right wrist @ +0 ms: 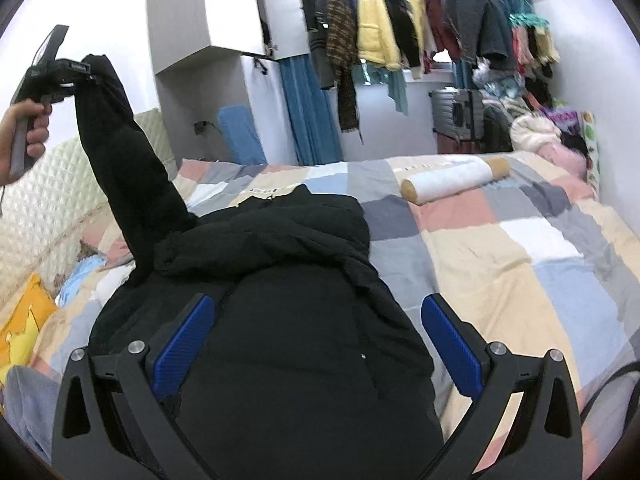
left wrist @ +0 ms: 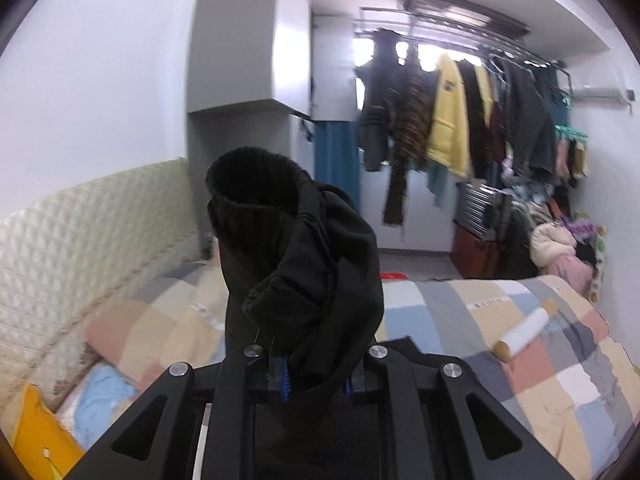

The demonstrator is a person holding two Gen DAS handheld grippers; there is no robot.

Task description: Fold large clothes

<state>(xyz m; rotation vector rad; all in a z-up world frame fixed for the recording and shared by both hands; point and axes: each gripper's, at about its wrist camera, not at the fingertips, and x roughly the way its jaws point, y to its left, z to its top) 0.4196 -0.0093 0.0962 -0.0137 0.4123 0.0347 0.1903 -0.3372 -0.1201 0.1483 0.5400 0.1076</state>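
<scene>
A large black padded jacket (right wrist: 288,300) lies on the patchwork bed (right wrist: 520,248). My left gripper (left wrist: 316,376) is shut on the jacket's sleeve cuff (left wrist: 280,240) and holds it up in the air; in the right wrist view the left gripper (right wrist: 76,72) shows at the upper left with the sleeve (right wrist: 124,160) stretched down to the jacket body. My right gripper (right wrist: 316,344) is open, its blue pads (right wrist: 184,344) either side of the jacket body just above it.
A white roll with tan ends (right wrist: 452,178) lies on the bed to the right. A padded cream headboard (right wrist: 60,184) runs along the left. Yellow and blue pillows (right wrist: 24,320) sit at the left. A rack of hanging clothes (right wrist: 420,28) stands beyond the bed.
</scene>
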